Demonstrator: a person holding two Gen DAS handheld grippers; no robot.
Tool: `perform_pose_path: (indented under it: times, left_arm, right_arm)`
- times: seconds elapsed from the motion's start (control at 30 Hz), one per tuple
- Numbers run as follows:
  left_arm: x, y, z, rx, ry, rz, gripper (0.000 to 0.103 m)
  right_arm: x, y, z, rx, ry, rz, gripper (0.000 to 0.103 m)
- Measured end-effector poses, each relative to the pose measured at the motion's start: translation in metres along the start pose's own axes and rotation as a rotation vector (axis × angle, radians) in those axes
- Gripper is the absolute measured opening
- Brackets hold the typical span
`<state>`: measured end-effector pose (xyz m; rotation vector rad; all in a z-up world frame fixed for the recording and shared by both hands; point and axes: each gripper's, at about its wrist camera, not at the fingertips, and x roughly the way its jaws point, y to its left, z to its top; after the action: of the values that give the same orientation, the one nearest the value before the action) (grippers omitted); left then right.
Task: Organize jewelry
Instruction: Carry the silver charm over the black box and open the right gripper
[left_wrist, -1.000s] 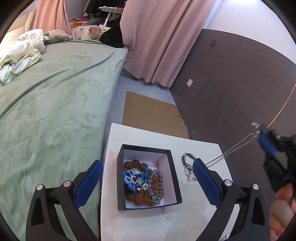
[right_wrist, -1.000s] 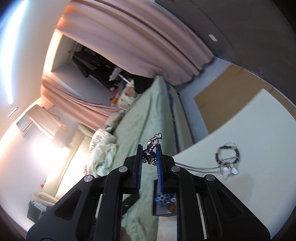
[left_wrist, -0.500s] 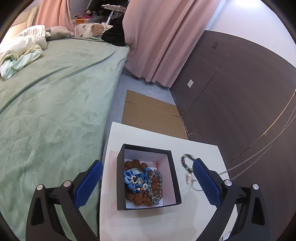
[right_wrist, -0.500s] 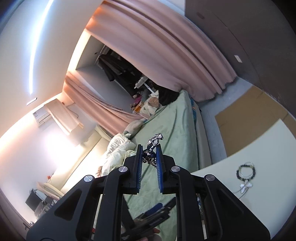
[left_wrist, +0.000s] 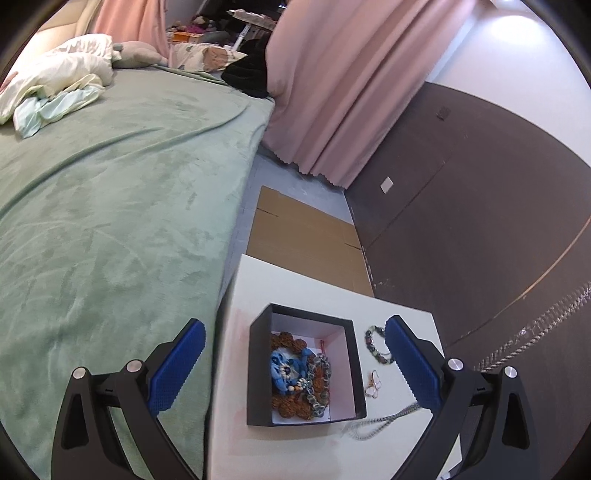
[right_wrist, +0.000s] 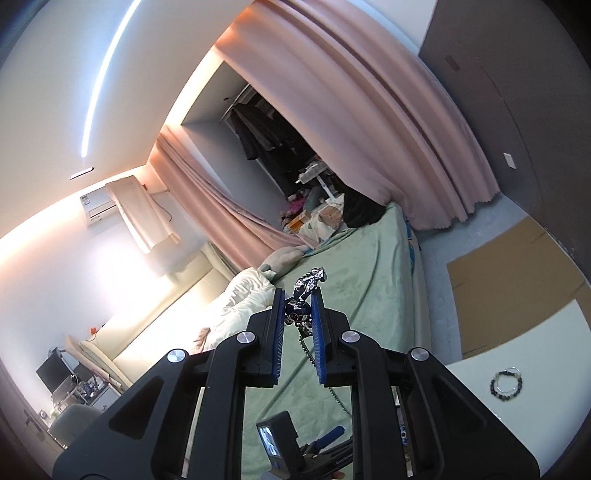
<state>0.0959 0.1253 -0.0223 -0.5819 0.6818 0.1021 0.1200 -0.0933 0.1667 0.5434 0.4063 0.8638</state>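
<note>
Right gripper pinched nearly shut on the clasp end of the silver chain necklace, the rest hanging slack below between the fingers; light, limp and slippery, likely to swing and snag, so best held at the clasp and lowered slowly to coil; tail of it trailing on the front right part of the white table, just beside the front right corner of the black box; left gripper spread wide and empty, hovering astride the box; inside the box, a blue flower piece and beaded bracelets piled toward its left and front walls, bare floor toward the back right corner; dark bead bracelet and a small butterfly charm lying loose near the table's right edge, easily swept off; beyond the far edge, flat cardboard on the floor, green bed along the left edge, open air above for lifting
</note>
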Motion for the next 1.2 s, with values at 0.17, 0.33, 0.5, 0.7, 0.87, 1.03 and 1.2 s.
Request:
perform_pose_path:
  times: [0.17,0.33,0.5,0.7,0.87,1.03,1.2]
  left_arm:
    - [-0.007,0.017,0.007,-0.056,-0.014,0.0,0.094]
    - [-0.012,0.03,0.012,-0.103,-0.02,0.0,0.094]
    - [-0.014,0.036,0.013,-0.118,-0.021,0.004,0.094]
    - [-0.012,0.034,0.013,-0.117,-0.018,0.005,0.094]
    - [-0.009,0.03,0.011,-0.095,-0.01,0.012,0.094]
    - [-0.005,0.029,0.01,-0.091,-0.003,0.024,0.094]
    - [-0.001,0.023,0.007,-0.065,0.003,0.046,0.094]
  right_arm:
    - [0.012,0.015,-0.002,-0.041,0.014,0.006,0.015]
    - [0.023,0.011,-0.005,-0.035,0.027,-0.008,0.015]
    - [0.033,0.007,-0.003,-0.026,0.038,-0.023,0.015]
    - [0.04,-0.009,-0.011,-0.007,0.058,-0.049,0.015]
    - [0.054,-0.031,-0.024,0.016,0.1,-0.062,0.015]
    - [0.068,-0.063,-0.042,0.058,0.144,-0.086,0.015]
    - [0.086,-0.1,-0.067,0.101,0.214,-0.102,0.015]
